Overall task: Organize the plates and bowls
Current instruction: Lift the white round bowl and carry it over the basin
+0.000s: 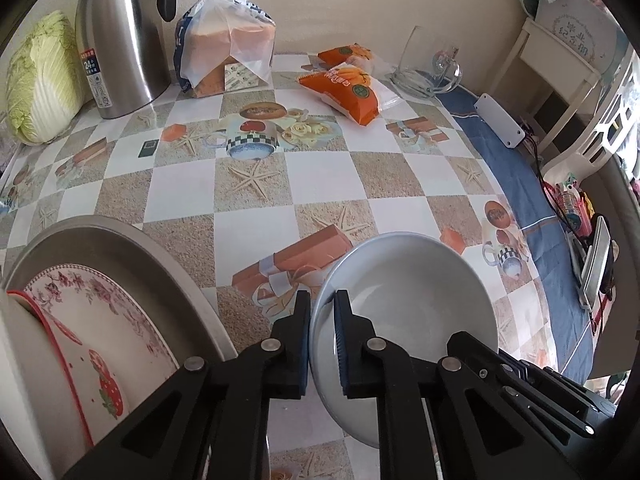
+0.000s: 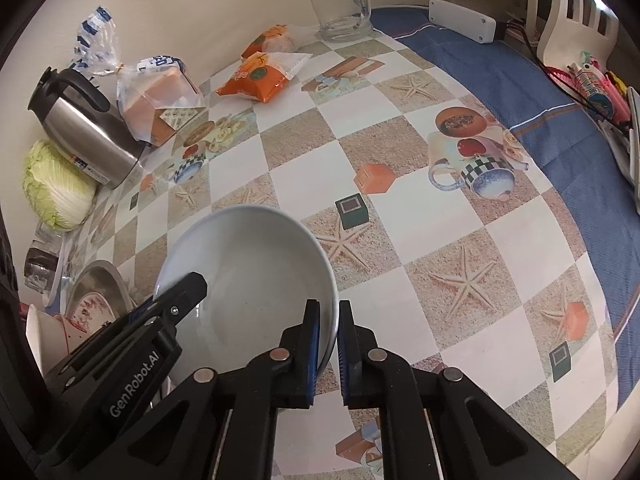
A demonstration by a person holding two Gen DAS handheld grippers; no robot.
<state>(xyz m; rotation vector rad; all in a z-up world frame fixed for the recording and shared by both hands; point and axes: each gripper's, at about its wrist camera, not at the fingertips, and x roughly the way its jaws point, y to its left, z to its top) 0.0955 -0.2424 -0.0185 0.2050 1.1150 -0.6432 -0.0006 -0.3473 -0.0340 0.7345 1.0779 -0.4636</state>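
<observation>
The bowl's (image 1: 404, 292) near rim is hidden behind the left gripper (image 1: 322, 336) in the left view; in the right view the right gripper (image 2: 329, 344) covers its lower edge. The floral plate (image 1: 92, 320) (lying in a metal tray (image 1: 120, 248)) is cut off by the frame edge. The flask's (image 1: 116, 32) top runs out of frame. Print on the bread bag (image 1: 228, 48) is too small to read.
</observation>
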